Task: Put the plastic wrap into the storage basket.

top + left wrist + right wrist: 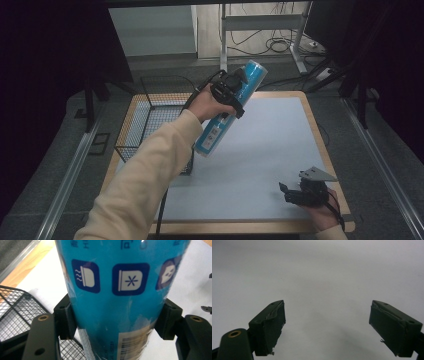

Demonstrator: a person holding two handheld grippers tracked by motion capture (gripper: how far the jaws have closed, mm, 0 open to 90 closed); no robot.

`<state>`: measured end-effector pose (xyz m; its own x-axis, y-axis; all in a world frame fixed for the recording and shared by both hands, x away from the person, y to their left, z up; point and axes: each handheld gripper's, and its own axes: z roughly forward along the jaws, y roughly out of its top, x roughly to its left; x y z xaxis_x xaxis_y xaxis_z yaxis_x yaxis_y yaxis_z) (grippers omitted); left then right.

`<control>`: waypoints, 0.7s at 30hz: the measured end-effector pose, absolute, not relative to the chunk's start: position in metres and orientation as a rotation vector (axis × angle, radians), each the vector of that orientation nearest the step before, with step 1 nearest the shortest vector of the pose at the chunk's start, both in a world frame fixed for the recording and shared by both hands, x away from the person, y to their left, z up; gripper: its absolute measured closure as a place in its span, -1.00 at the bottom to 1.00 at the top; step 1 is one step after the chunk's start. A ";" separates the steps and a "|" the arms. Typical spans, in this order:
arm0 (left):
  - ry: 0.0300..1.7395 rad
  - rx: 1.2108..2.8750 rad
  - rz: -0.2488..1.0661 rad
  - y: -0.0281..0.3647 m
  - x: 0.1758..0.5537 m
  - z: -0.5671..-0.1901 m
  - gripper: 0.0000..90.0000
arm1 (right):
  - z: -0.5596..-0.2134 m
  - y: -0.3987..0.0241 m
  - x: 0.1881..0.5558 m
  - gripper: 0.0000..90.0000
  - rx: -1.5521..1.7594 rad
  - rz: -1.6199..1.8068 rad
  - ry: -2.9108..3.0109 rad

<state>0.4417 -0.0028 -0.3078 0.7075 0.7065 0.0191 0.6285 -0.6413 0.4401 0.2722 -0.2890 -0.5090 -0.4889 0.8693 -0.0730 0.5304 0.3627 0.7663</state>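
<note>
Starting at the left edge of the table point(311, 125), a black wire basket point(150, 117) sat on the wooden top, its mesh also showing at the lower left in my left gripper view. Just to the right of it, my left gripper point(234, 89) was clenched on a blue cylindrical pack point(235, 107), holding it up off the table and tilted, its top end leaning away toward the far right and its lower end, with a white label, hanging near the basket's right wall. In my left gripper view the pack point(117, 302) stood between my two black jaws, both pads pressed against its sides, with white icons on dark blue squares above and a barcode at the bottom. Below it lay the pale grey mat point(260, 165) that covered most of the table. Farther right, at the near right corner, my right gripper point(295, 192) rested low over the mat, its jaws spread wide apart with nothing between them.
</note>
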 end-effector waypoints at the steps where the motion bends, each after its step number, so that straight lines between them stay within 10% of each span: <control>1: 1.034 2.511 0.270 -0.001 0.442 -0.305 -0.30 | -0.509 -0.289 0.272 -0.69 1.213 0.957 2.154; 21: 1.115 2.479 0.364 0.036 0.453 -0.278 -0.30 | -0.507 -0.291 0.272 -0.69 1.214 0.963 2.141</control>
<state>0.4525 0.0359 -0.2778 0.6485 0.7578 0.0725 0.6548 -0.6039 0.4545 0.2723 -0.2914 -0.5066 -0.4821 0.8731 -0.0729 0.5248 0.3544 0.7739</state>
